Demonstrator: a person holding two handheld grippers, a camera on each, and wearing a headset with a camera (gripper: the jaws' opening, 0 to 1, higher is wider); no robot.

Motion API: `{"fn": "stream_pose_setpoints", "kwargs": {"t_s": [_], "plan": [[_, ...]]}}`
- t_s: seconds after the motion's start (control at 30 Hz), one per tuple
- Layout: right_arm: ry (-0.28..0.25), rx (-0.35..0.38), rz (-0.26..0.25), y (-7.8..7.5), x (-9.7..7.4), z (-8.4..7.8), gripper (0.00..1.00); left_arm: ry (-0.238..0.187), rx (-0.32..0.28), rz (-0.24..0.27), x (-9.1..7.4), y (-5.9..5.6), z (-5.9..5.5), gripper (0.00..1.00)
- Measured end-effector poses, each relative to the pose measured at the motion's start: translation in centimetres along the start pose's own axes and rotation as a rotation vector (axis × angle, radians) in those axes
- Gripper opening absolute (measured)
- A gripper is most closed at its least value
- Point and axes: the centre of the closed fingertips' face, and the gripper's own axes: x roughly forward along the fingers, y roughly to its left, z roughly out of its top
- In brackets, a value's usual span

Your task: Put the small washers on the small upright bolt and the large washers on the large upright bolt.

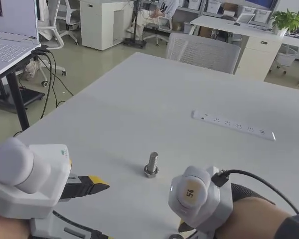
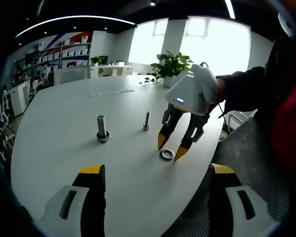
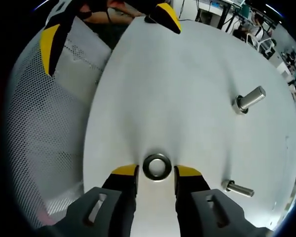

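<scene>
Right gripper view has the right gripper with jaws parted astride a washer lying flat on the table; the left gripper gapes wide, empty.

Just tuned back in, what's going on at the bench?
The right gripper is down over a washer lying flat on the table, open jaws either side of it, not yet closed. The left gripper hangs open nearby, holding nothing. The large bolt and small bolt stand upright beyond.
</scene>
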Motion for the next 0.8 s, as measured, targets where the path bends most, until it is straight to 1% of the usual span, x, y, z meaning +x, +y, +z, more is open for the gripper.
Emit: {"fn": "stream_pose_setpoints", "kwargs": {"t_s": [0.17,0.23,0.43,0.57,0.8], "plan": [[-0.004,0.004,0.002,0.03,0.03,-0.03,0.29,-0.002,-0.001,-0.003,0.01,-0.1,-0.03,0.86],[-0.005,0.003,-0.001,-0.09,0.03,-0.1,0.26,-0.004,-0.001,-0.004,0.01,-0.11,-0.01,0.85],[-0.013,0.007,0.0,-0.12,0.07,-0.05,0.25,-0.005,-0.002,-0.006,0.01,-0.16,-0.05,0.85],[-0.01,0.014,0.001,-0.19,0.08,-0.02,0.24,-0.006,-0.002,-0.005,0.01,-0.15,-0.02,0.85],[0.002,0.004,-0.001,-0.35,0.05,-0.09,0.24,-0.007,-0.002,-0.001,-0.01,-0.03,-0.01,0.85]]}}
